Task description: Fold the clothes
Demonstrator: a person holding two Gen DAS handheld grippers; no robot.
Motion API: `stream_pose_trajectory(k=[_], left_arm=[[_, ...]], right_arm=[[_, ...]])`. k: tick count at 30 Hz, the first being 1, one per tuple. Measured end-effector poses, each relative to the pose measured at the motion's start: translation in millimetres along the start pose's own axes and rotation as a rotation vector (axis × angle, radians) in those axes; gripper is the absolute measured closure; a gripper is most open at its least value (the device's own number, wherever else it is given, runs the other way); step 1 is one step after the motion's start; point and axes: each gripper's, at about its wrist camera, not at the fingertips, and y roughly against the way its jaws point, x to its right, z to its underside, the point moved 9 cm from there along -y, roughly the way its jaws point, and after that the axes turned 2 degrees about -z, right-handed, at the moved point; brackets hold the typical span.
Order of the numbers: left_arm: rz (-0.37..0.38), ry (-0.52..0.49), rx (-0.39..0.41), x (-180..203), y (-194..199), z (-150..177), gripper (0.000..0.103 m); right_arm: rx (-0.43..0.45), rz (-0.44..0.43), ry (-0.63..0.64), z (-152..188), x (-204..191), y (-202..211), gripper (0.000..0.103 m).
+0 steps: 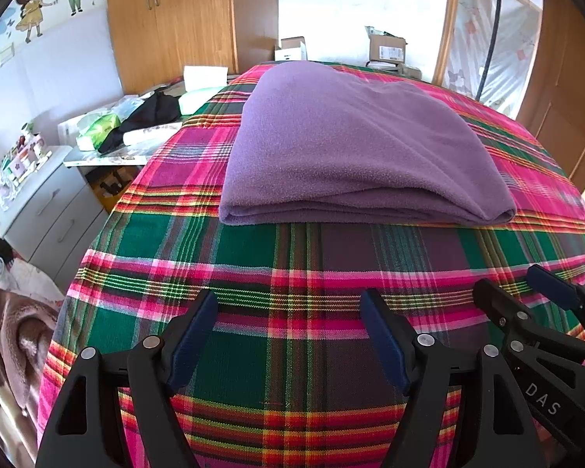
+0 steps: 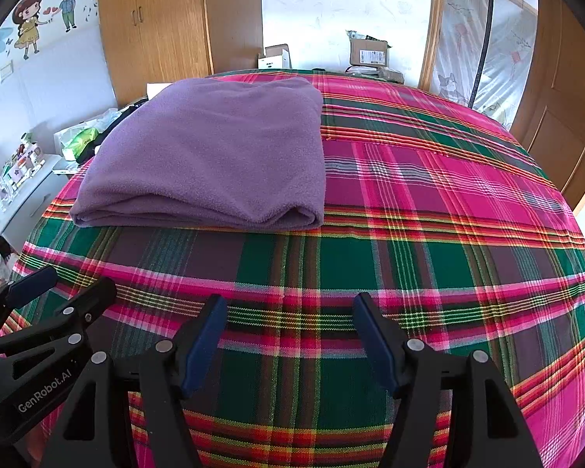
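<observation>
A purple fleece garment (image 1: 355,148) lies folded into a thick rectangle on the plaid bedspread (image 1: 331,265), its layered edge facing me. In the right wrist view the same purple garment (image 2: 214,156) sits at the upper left of the bedspread (image 2: 429,257). My left gripper (image 1: 288,308) hovers open over bare plaid, short of the garment, with nothing between its blue pads. My right gripper (image 2: 290,312) stands wide open beside it, also over bare plaid and holding nothing. Each gripper shows at the edge of the other's view: the right gripper (image 1: 526,288) and the left gripper (image 2: 78,284).
Left of the bed stand a grey drawer unit (image 1: 54,210) and a cluttered desk with a black cloth (image 1: 148,117). A wooden wardrobe (image 1: 175,19) and cardboard boxes (image 1: 386,48) are behind the bed. A wooden door (image 2: 565,117) is at the right.
</observation>
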Motion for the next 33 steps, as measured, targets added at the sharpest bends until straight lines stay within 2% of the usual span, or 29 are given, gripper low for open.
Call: stream_pose_trajectory(k=[33], left_arm=[[0.011, -0.017, 0.001, 1.2, -0.4, -0.7, 0.026]], right_arm=[[0.0, -0.001, 0.002, 1.4, 3.2, 1.3, 0.035]])
